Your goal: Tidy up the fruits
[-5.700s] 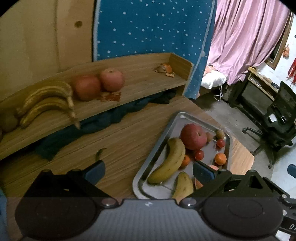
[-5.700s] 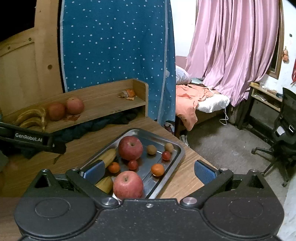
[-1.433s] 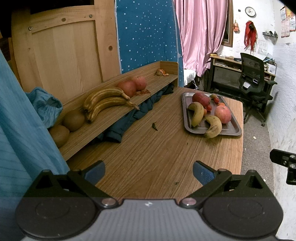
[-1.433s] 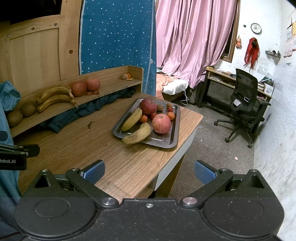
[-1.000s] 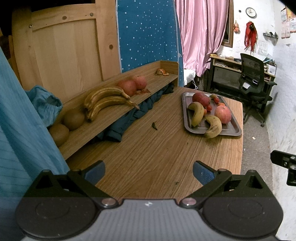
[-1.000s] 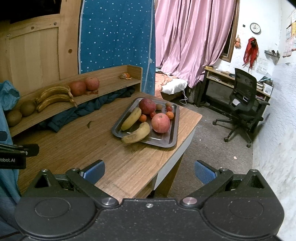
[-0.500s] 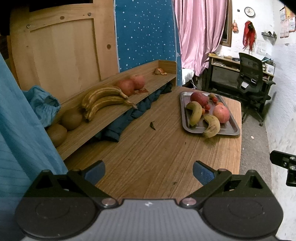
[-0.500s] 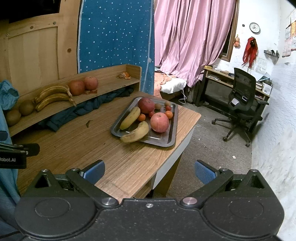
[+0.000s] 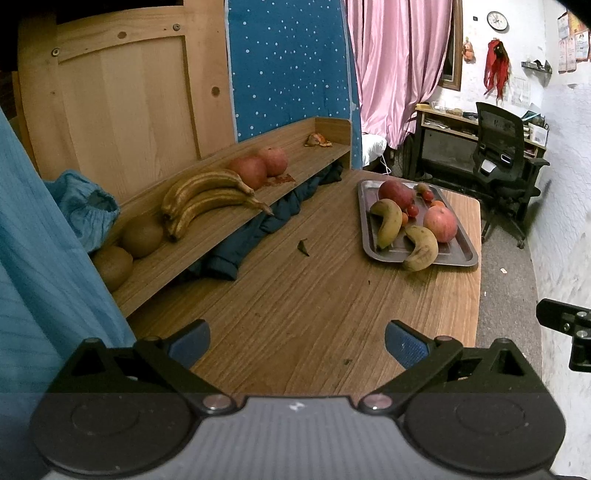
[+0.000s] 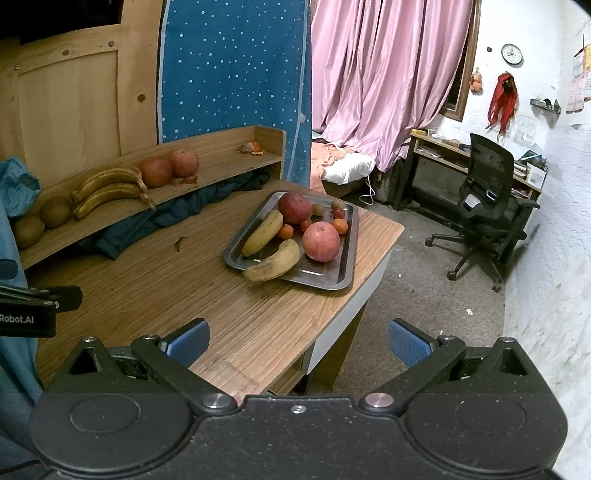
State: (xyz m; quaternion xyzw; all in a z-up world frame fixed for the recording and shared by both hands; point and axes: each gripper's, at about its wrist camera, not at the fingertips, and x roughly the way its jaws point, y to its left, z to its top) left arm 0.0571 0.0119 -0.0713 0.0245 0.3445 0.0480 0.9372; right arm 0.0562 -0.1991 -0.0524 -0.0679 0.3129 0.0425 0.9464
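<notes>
Left wrist view: the left gripper [image 9: 297, 341] hangs over the near end of the wooden surface [image 9: 295, 302], jaws spread wide with nothing between them. Compared with 5.7 s ago, when it hovered right over the tray [image 9: 458, 258], it has pulled far back, and the tray now sits well away at the far right corner. On the tray lie 2 bananas [image 9: 388, 221], 2 apples [image 9: 439, 223] and several small red and orange fruits. On the shelf [image 9: 221, 229] along the wall sit 2 brown round fruits [image 9: 142, 234], possibly kiwis, then a pair of browned bananas [image 9: 207, 199], then 2 more apples [image 9: 249, 171], with scraps of peel [image 9: 317, 139] at the far end. A wall clock [image 9: 496, 20] is too small to read.

Right wrist view: the right gripper [image 10: 297, 343] hangs past the surface's near corner, jaws released and empty. It too has drawn back from the tray [image 10: 332, 280] since 5.7 s ago; over the last 0.5 s almost nothing has shifted. At the left edge the other gripper's body shows a white label [image 10: 16, 318] reading "Robot.AI", its start cut off.
</notes>
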